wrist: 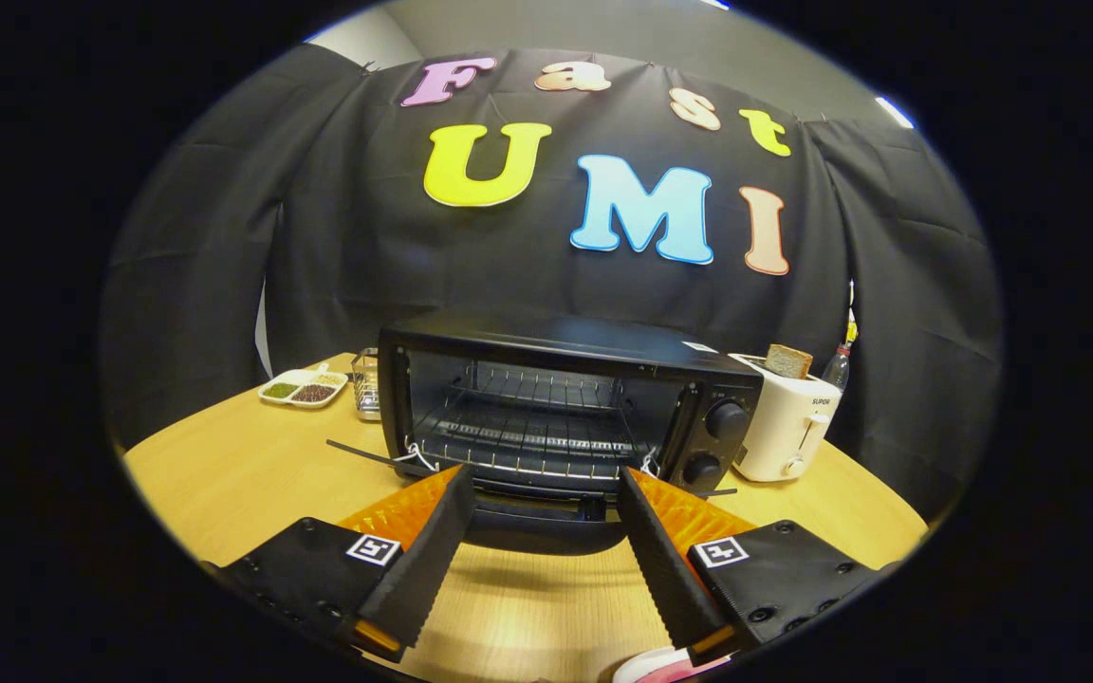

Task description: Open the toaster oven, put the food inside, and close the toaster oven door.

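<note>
Facing toaster oven [556, 408], tool [546, 479] spread empty

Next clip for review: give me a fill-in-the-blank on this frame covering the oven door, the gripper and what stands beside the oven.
1. The toaster oven door is ____.
2. The gripper fingers are ____, with nothing held between them.
3. A slice of ____ sticks up from the white toaster.
4. Inside the oven, the wire rack holds ____ food.

Missing words: open; open; bread; no
</note>
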Action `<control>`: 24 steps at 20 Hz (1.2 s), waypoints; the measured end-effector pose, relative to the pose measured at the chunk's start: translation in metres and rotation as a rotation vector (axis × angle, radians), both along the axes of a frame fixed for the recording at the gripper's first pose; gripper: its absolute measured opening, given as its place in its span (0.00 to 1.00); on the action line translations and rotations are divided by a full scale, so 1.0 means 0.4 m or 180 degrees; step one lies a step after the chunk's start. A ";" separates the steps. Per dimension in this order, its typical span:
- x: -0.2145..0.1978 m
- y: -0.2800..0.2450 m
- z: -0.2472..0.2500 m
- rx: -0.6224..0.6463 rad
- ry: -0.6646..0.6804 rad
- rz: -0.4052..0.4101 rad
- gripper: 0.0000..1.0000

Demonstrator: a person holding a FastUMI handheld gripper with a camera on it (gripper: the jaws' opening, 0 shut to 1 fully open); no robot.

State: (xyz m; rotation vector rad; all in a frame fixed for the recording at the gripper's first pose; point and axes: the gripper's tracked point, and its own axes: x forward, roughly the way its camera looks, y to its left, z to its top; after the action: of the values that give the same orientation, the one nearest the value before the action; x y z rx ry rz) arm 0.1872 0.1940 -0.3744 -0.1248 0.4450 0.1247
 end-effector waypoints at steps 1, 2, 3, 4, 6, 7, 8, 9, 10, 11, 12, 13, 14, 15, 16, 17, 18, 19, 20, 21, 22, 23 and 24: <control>-0.010 0.001 -0.008 -0.0057 0.0033 0.0027 0.96; -0.019 0.006 -0.016 -0.0102 0.0074 0.0068 0.96; -0.032 0.010 -0.034 -0.0165 0.0138 0.0115 0.96; -0.045 0.013 -0.044 -0.0219 0.0171 0.0157 0.94; -0.072 0.007 -0.077 -0.0359 0.0348 0.0214 0.94; -0.090 0.008 -0.082 -0.0371 0.0414 0.0235 0.95; -0.104 0.009 -0.067 -0.0357 0.0420 0.0238 0.98; -0.123 0.013 -0.050 -0.0323 0.0414 0.0241 0.98; -0.142 0.016 -0.030 -0.0279 0.0409 0.0243 0.97; -0.160 0.017 -0.008 -0.0229 0.0405 0.0238 0.97; -0.179 0.012 0.015 -0.0172 0.0402 0.0211 0.97; -0.204 0.001 0.033 -0.0101 0.0406 0.0168 0.97; -0.226 -0.013 0.053 -0.0021 0.0421 0.0112 0.97; -0.247 -0.031 0.071 0.0051 0.0444 0.0047 0.97; -0.268 -0.054 0.089 0.0112 0.0464 -0.0021 0.97; -0.285 -0.079 0.101 0.0172 0.0491 -0.0090 0.97; -0.300 -0.106 0.113 0.0228 0.0527 -0.0155 0.97; -0.313 -0.137 0.118 0.0286 0.0566 -0.0213 0.97; -0.324 -0.167 0.124 0.0345 0.0604 -0.0266 0.97; -0.335 -0.201 0.127 0.0397 0.0640 -0.0313 0.97; -0.345 -0.232 0.126 0.0450 0.0682 -0.0358 0.97; -0.354 -0.264 0.116 0.0506 0.0757 -0.0394 0.97; -0.363 -0.295 0.107 0.0567 0.0844 -0.0429 0.97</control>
State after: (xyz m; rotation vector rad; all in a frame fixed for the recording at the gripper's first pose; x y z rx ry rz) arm 0.0421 0.0762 -0.3317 0.0985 0.7026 0.0479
